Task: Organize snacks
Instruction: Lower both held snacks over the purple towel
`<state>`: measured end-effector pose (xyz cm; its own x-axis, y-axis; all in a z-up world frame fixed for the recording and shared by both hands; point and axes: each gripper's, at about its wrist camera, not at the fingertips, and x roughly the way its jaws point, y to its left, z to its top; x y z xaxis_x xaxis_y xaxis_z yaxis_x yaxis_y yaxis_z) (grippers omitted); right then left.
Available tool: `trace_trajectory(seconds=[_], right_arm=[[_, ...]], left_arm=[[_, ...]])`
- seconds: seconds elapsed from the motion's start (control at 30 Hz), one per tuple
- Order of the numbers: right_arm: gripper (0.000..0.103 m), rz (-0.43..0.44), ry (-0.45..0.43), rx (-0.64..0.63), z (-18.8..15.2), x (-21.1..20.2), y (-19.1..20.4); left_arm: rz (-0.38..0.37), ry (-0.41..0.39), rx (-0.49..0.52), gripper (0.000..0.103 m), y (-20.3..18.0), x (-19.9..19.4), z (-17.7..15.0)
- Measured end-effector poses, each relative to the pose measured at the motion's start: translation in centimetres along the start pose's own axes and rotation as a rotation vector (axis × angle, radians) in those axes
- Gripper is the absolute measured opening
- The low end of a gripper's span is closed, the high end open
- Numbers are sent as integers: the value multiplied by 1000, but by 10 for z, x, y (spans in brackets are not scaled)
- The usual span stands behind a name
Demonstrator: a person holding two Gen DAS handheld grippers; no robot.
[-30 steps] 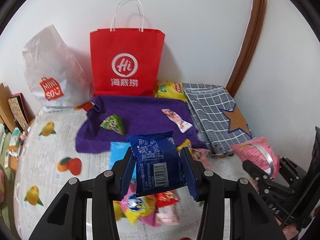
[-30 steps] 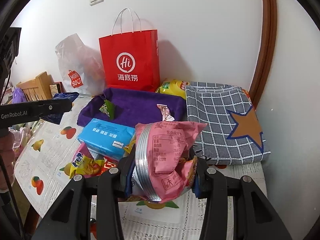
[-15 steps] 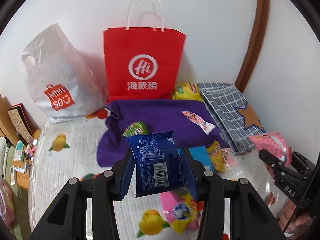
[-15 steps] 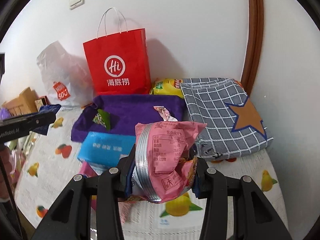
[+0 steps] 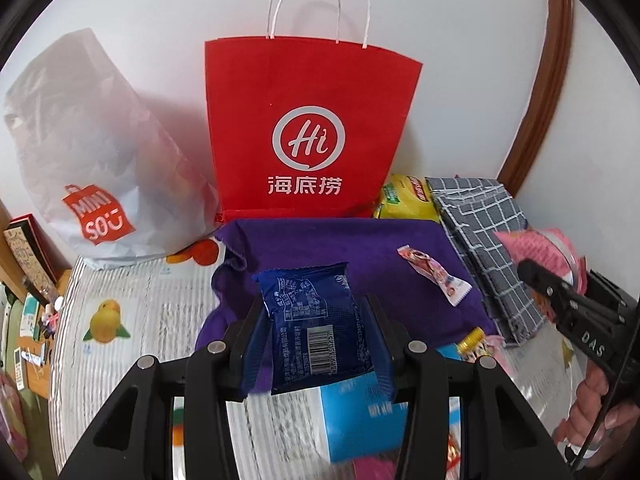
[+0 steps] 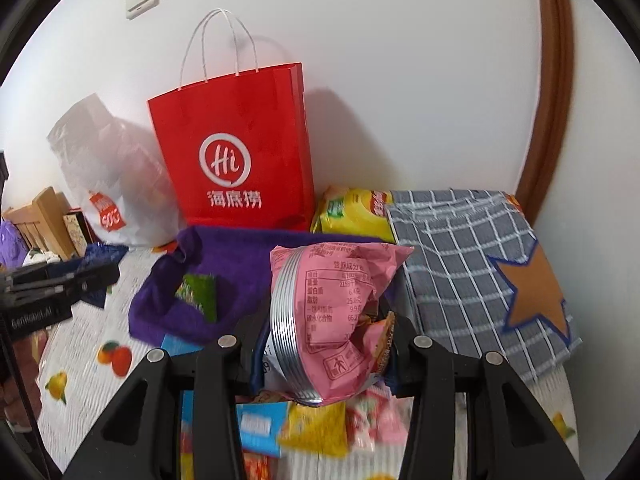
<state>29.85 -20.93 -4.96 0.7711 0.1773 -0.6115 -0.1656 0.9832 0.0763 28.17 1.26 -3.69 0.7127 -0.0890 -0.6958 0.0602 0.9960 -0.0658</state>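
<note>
My left gripper (image 5: 316,332) is shut on a dark blue snack packet (image 5: 316,320), held upright above the near edge of the purple cloth (image 5: 360,256). My right gripper (image 6: 324,344) is shut on a crumpled pink snack bag (image 6: 336,320) with a silver seam. From the left wrist view the right gripper (image 5: 576,312) and its pink bag (image 5: 536,248) show at the far right, over the grey checked cloth (image 5: 488,240). A small pink-and-white wrapper (image 5: 434,274) lies on the purple cloth, and a green wrapper (image 6: 198,294) lies on its left part.
A red paper bag (image 5: 312,132) and a white plastic bag (image 5: 92,168) stand against the wall. A yellow chip bag (image 6: 352,210) lies behind the cloths. A light blue box (image 5: 360,420) and several small snacks (image 6: 316,424) sit on the fruit-print tablecloth (image 5: 132,320) below the grippers.
Both grippers moved forward toward the red bag and the cloths, which now look larger and closer. Each keeps its packet. The loose snack pile slid under the fingers.
</note>
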Motion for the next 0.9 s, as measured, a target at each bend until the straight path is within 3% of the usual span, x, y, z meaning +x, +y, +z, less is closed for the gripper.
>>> trace_trajectory(seconds=[0.37,0.67,0.9], right_arm=[[44,20,12,-25,31,66,2],[44,28,101,-44,18,112,-4],[44,40,187,-78,5,137,-3]], left_arm=[[-36,17,9,44,-6,57,25],[-60,139,16,44,-3,101,20],[-11,187,0,44,4,116,14]])
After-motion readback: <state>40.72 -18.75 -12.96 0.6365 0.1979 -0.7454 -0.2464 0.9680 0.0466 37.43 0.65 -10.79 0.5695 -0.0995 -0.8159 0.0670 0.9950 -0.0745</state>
